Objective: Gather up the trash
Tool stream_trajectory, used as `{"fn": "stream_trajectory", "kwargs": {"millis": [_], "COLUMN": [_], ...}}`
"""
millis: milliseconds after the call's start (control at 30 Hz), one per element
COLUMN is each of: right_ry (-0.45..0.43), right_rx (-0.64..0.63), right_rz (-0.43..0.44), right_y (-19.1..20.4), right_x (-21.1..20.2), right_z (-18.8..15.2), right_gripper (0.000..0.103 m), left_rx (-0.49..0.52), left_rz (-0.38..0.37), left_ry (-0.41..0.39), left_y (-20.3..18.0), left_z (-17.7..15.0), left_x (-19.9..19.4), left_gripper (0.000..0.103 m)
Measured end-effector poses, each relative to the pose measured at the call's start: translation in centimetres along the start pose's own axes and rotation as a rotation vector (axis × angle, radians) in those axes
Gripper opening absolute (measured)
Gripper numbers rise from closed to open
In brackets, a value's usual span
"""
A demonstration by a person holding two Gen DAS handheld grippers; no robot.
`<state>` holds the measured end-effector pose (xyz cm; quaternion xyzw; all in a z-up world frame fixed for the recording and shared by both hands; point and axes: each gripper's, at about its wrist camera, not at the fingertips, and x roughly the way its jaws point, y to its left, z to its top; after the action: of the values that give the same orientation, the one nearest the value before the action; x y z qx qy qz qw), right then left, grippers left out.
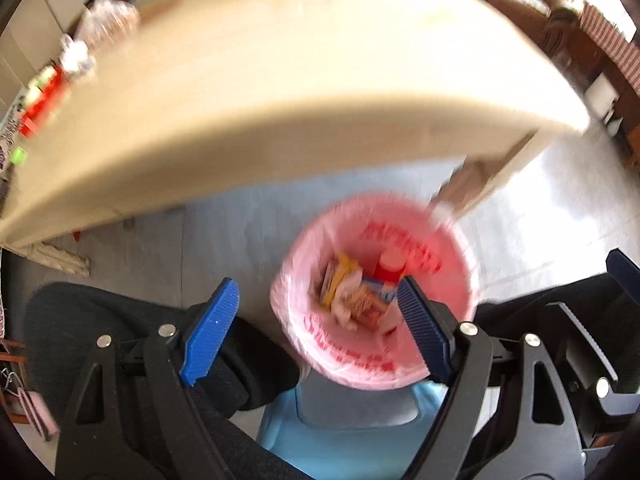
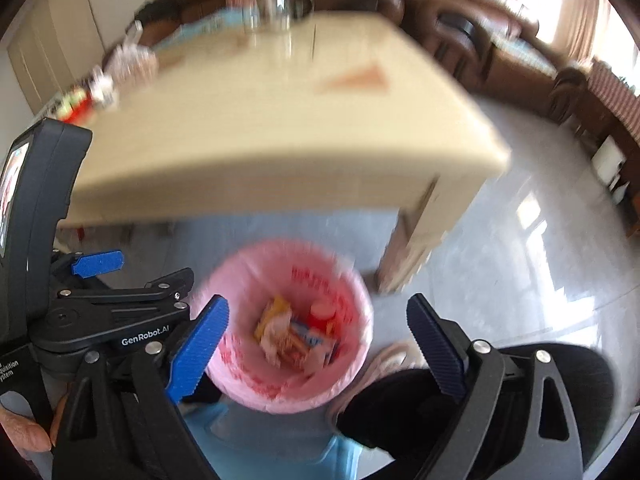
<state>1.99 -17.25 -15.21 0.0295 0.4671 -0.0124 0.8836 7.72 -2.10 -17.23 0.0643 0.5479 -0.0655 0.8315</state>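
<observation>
A bin with a pink liner (image 1: 452, 248) stands on the floor below the table edge; it also shows in the right wrist view (image 2: 240, 276). Inside lie snack wrappers (image 1: 352, 296) (image 2: 288, 336) and a red-capped container (image 1: 390, 268) (image 2: 322, 314). My left gripper (image 1: 316, 320) is open and empty, held above the bin's near rim. My right gripper (image 2: 320, 340) is open and empty, directly above the bin. The left gripper (image 2: 156, 276) shows at the left of the right wrist view. Both views are blurred.
A beige table (image 1: 280, 80) (image 2: 260, 120) spans the upper view, with packets and a red item (image 1: 40, 108) at its far left and glass jars (image 2: 276, 4) at the back. A table leg (image 2: 416, 236) stands right of the bin. A light blue stool (image 1: 344, 432) sits below.
</observation>
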Motion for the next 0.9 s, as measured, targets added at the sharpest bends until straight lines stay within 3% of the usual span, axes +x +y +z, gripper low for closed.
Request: {"fn": "stream_trajectory", "kwargs": {"millis": [133, 400, 600, 900], "right_ry": [-0.152, -0.423, -0.524, -0.536], "right_rx": [-0.005, -0.033, -0.047, -0.017], "right_rz": [-0.018, -0.059, -0.078, -0.087], "right_y": [0.1, 1.2, 2.7, 3.0], "right_x": [-5.9, -16.9, -22.2, -25.0], "right_z": [1.6, 3.1, 2.6, 1.9], "right_gripper": [0.096, 0.096, 0.096, 0.096], "left_rx": [-0.024, -0.079, -0.100, -0.103], "left_rz": [0.009, 0.052, 0.105, 0.128], "left_ry": [-0.157, -0.438, -0.533, -0.576], "left_y": [0.1, 1.1, 1.8, 1.9], "left_z": [0.9, 0.6, -0.9, -2.6], "left_x": [-6.3, -17.9, -22.8, -26.0], "left_gripper": [0.086, 0.097, 0.097, 0.097]}}
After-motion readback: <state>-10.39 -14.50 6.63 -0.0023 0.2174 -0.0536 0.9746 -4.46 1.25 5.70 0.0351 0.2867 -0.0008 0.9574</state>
